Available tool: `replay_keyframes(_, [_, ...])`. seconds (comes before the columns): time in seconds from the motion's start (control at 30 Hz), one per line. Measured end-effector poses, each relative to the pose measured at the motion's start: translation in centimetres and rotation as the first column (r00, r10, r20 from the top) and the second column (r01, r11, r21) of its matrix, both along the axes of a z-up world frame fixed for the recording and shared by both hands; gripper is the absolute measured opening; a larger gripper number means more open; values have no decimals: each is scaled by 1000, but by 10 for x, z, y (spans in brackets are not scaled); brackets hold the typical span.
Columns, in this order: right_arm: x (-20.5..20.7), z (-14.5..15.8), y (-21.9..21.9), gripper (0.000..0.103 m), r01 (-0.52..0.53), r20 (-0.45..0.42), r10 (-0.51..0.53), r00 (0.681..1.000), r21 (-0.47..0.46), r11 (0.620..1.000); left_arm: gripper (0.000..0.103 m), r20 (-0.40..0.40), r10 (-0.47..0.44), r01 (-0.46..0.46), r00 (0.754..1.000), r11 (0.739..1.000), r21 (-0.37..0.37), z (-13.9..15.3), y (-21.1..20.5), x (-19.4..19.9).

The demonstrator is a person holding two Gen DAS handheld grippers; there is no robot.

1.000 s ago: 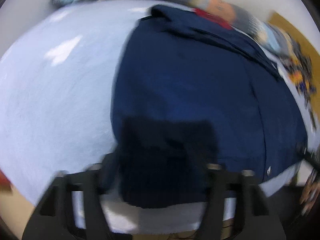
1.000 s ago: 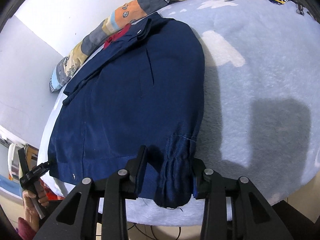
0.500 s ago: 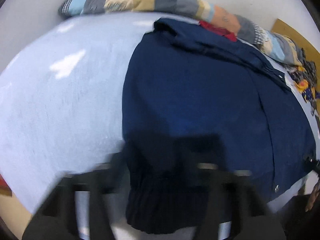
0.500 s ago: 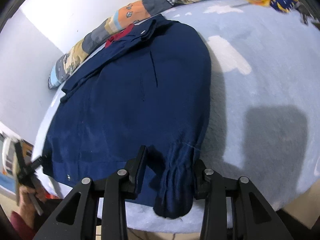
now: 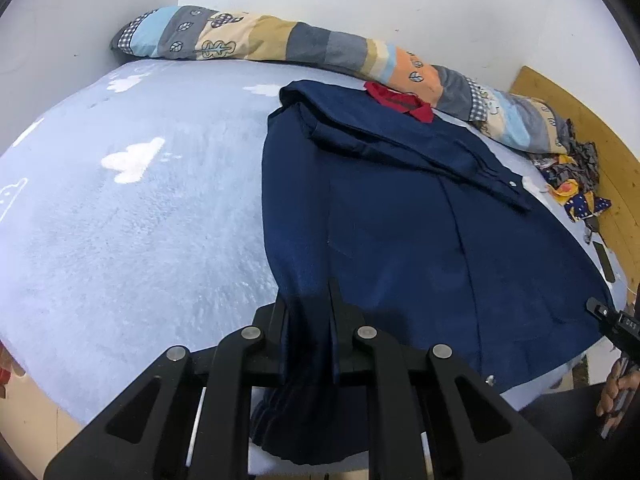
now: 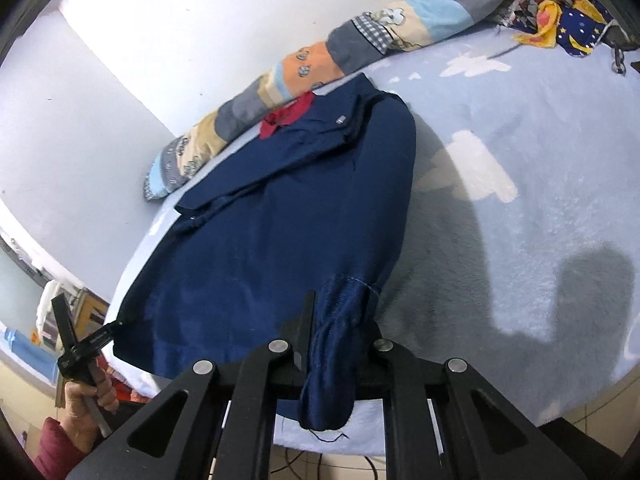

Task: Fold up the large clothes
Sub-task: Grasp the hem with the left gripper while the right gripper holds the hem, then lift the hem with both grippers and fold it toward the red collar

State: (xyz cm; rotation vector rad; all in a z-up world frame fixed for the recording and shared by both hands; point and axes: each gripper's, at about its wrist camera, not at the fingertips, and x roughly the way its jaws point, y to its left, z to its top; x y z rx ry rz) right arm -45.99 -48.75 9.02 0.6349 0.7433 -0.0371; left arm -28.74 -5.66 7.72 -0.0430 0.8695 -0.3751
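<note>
A navy blue jacket [image 5: 420,220] with a red collar [image 5: 400,100] lies spread flat on the light blue blanket [image 5: 120,220], collar toward the wall. My left gripper [image 5: 306,312] is shut on the jacket's left bottom corner at the near bed edge, and gathered cloth hangs below it. My right gripper [image 6: 340,328] is shut on the jacket's ribbed cuff [image 6: 336,360] at the near right corner, lifted slightly. The jacket also shows in the right wrist view [image 6: 280,220], and the left gripper appears there at the left edge [image 6: 80,344].
A long patchwork bolster [image 5: 300,48] lies along the wall behind the jacket. A heap of patterned cloth [image 5: 576,188] sits at the bed's far right by a wooden headboard [image 5: 580,120]. The blanket [image 6: 540,200] has white cloud prints.
Both grippers have risen and pulled back toward the near bed edge with the jacket's lower corners in them. The left gripper has closed tighter on the cloth and its view has steadied.
</note>
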Motion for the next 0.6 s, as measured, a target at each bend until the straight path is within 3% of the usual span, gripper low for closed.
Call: replay_keyframes(0.6, [-37, 35, 3, 11, -38, 140, 26, 990, 88, 995, 12, 6, -11, 11, 1000, 997, -72, 25, 21, -25])
